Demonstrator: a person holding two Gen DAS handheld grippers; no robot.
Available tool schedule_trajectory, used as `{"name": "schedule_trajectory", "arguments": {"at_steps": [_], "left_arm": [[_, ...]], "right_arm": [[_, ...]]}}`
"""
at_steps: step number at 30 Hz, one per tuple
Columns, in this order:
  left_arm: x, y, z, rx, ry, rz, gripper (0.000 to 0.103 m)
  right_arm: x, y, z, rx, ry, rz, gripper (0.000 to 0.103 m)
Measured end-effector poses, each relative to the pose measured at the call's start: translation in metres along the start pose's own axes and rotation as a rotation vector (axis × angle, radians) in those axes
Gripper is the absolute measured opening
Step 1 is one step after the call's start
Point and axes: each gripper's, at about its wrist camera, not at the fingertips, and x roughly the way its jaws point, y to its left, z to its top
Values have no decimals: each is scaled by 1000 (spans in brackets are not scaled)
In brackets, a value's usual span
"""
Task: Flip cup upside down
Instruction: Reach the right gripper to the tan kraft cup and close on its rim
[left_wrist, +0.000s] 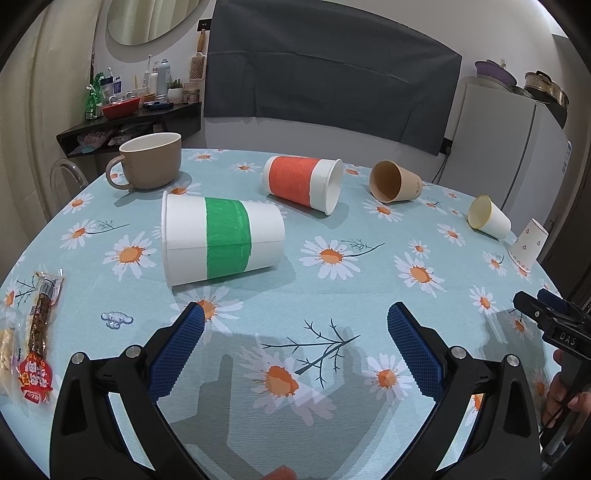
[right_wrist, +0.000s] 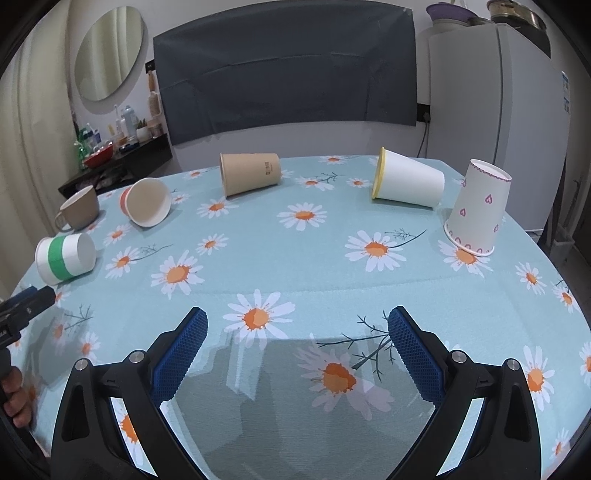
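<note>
Left gripper (left_wrist: 295, 317): fingers wide, holding nothing. Right gripper (right_wrist: 297, 319): fingers wide, holding nothing. Green-banded cup (left_wrist: 221, 240): on its side, centre-left of left wrist frame, on table (left_wrist: 369, 295). Heart-print cup (right_wrist: 478, 208): already inverted, right of right wrist frame.

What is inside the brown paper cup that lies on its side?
The brown paper cup shows an open mouth with bare tan walls and nothing inside. Its deepest part near the bottom is shadowed.
</note>
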Motion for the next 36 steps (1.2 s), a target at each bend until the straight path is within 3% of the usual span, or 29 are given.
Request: {"name": "schedule_trajectory", "arguments": {"at_steps": [6, 14, 22, 34, 36], "left_arm": [[-2, -2, 0, 10, -7, -7, 97], [-5, 4, 0, -26, -23, 12, 97], [-2, 9, 0, -51, -8, 26, 97], [2, 6, 1, -41, 6, 14, 97], [2, 7, 1, -42, 8, 12, 97]], "right_arm": [[12, 19, 10, -84, 38, -18, 94], [42, 49, 63, -191, 58, -47, 94], [101, 79, 113, -250, 64, -113, 93], [172, 109, 151, -264, 54, -189, 92], [178, 110, 152, -266, 52, -208, 80]]}}
